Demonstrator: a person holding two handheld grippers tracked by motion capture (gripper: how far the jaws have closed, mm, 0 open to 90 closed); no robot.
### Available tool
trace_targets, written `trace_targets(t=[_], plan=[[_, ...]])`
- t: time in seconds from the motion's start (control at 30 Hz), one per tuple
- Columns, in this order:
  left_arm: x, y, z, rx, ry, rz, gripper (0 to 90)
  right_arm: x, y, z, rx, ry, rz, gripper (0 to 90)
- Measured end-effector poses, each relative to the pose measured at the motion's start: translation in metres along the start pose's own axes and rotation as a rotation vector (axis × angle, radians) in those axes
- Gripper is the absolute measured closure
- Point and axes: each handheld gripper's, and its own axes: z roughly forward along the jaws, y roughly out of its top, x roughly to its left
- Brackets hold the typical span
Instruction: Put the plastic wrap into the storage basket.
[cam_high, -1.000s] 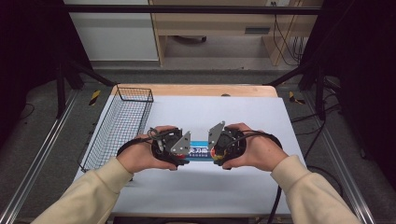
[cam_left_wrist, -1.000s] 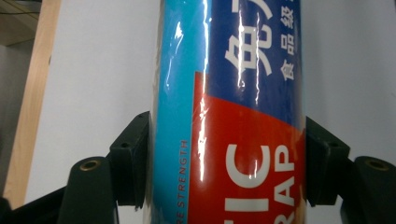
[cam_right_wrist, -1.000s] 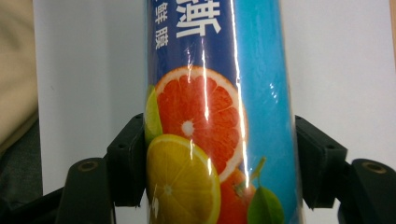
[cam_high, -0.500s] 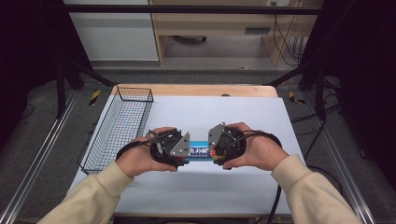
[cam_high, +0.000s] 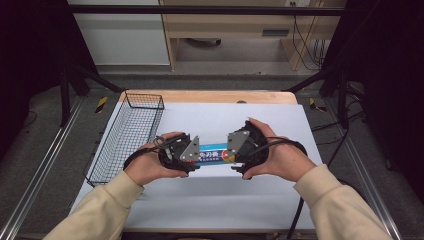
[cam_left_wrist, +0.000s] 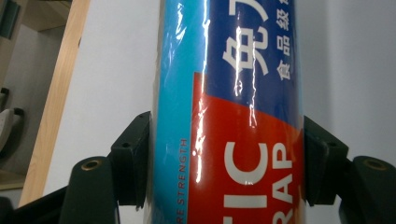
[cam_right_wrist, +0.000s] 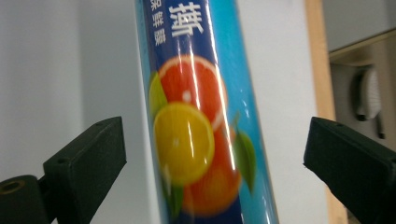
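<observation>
Held thing: a plastic wrap roll (cam_high: 212, 154), blue with a red panel and citrus fruit printed on it, is seen lying crosswise over the white table top (cam_high: 220, 200), between the two grippers near the middle of the table.
Left gripper (cam_high: 186, 154): its jaws are clamped on the left end of the roll; in the left gripper view both black pads (cam_left_wrist: 322, 158) are pressed against the sides of the roll (cam_left_wrist: 229, 116).
Right gripper (cam_high: 235, 149): its jaws have just been opening; in the right gripper view they are seen standing wide apart, with the roll (cam_right_wrist: 201, 126) between them and a gap left on each side.
Left hand (cam_high: 150, 165): it is wrapped around the gripper body, the forearm coming in from the lower left, the gripper pointed inward toward the right.
Right hand (cam_high: 275, 156): it is cupped over its gripper, the forearm coming in from the lower right, the gripper pointed inward toward the left.
Sleeves: both forearms are covered in cream fabric.
Wire basket (cam_high: 125, 137): it is set at the left edge of the table, just beside the left hand.
</observation>
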Motion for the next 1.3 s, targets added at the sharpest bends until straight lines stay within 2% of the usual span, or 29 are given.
trace_targets(t=[0.03,0.07,0.1,0.13,0.17,0.2,0.23,0.3,0.33,0.37,0.4,0.47,0.53,0.6,0.7,0.73,0.77,0.8,0.83,0.9,0.97,1.0,1.03,1.07,1.23,1.3], plan=[[0.002,-0.002,0.000,0.002,-0.003,-0.010,31.9,0.000,-0.005,-0.007,-0.012,-0.026,0.010,6.5],[0.003,-0.004,0.000,0.002,0.006,-0.015,31.9,0.001,-0.016,-0.021,-0.033,-0.076,0.032,6.2],[0.004,-0.006,-0.001,0.001,0.004,-0.035,31.9,0.001,-0.016,-0.021,-0.033,-0.076,0.032,6.2],[0.006,-0.011,-0.004,0.002,0.018,-0.051,31.9,0.005,-0.028,-0.036,-0.040,-0.139,0.061,5.9],[0.006,-0.011,-0.004,0.002,0.018,-0.051,31.9,0.005,-0.028,-0.036,-0.040,-0.139,0.061,5.9],[0.009,-0.012,-0.006,0.004,0.015,-0.063,31.9,0.010,-0.041,-0.049,-0.066,-0.197,0.116,5.3],[0.010,-0.014,-0.009,0.000,0.027,-0.068,31.9,0.010,-0.041,-0.049,-0.066,-0.197,0.116,5.3],[0.013,-0.016,-0.015,0.006,0.043,-0.087,31.9,0.018,-0.053,-0.054,-0.080,-0.251,0.193,7.1],[0.015,-0.017,-0.018,0.005,0.051,-0.098,31.9,0.024,-0.065,-0.053,-0.084,-0.303,0.278,13.0],[0.016,-0.018,-0.022,0.002,0.059,-0.109,31.9,0.024,-0.065,-0.053,-0.084,-0.303,0.278,13.0],[0.018,-0.019,-0.026,0.004,0.070,-0.115,31.9,0.027,-0.071,-0.050,-0.104,-0.339,0.327,13.4],[0.021,-0.020,-0.034,0.009,0.084,-0.130,31.9,0.030,-0.083,-0.039,-0.112,-0.388,0.459,10.8],[0.023,-0.020,-0.043,0.014,0.101,-0.141,31.9,0.031,-0.094,-0.022,-0.069,-0.438,0.573,11.6],[0.025,-0.020,-0.052,0.014,0.112,-0.156,31.9,0.031,-0.104,-0.007,-0.062,-0.480,0.664,12.5],[0.029,-0.020,-0.063,0.020,0.133,-0.165,31.9,0.028,-0.112,0.015,-0.030,-0.476,0.804,14.4],[0.029,-0.020,-0.066,0.025,0.145,-0.164,31.9,0.026,-0.118,0.031,-0.064,-0.485,0.899,14.7],[0.030,-0.020,-0.069,0.030,0.150,-0.172,31.9,0.026,-0.118,0.031,-0.064,-0.485,0.899,14.7],[0.030,-0.020,-0.071,0.029,0.156,-0.180,31.9,0.026,-0.124,0.044,-0.074,-0.517,0.971,15.0],[0.031,-0.021,-0.074,0.027,0.162,-0.188,31.9,0.026,-0.124,0.044,-0.074,-0.517,0.971,15.0],[0.032,-0.023,-0.078,0.026,0.167,-0.205,31.9,0.028,-0.127,0.052,-0.081,-0.519,1.013,14.1],[0.032,-0.024,-0.081,0.027,0.176,-0.214,32.0,0.031,-0.130,0.054,-0.069,-0.550,1.004,12.4],[0.033,-0.024,-0.084,0.028,0.174,-0.223,31.9,0.033,-0.131,0.053,-0.060,-0.573,1.015,11.3],[0.033,-0.024,-0.086,0.032,0.184,-0.221,31.9,0.035,-0.134,0.052,-0.062,-0.596,1.029,11.1],[0.034,-0.025,-0.088,0.034,0.190,-0.224,32.0,0.037,-0.139,0.050,-0.058,-0.632,1.075,11.1],[0.033,-0.026,-0.098,0.065,0.214,-0.270,32.0,0.043,-0.145,0.045,-0.043,-0.667,1.100,11.1],[0.031,-0.027,-0.102,0.080,0.227,-0.276,32.0,0.046,-0.147,0.046,-0.046,-0.673,1.142,10.6]])
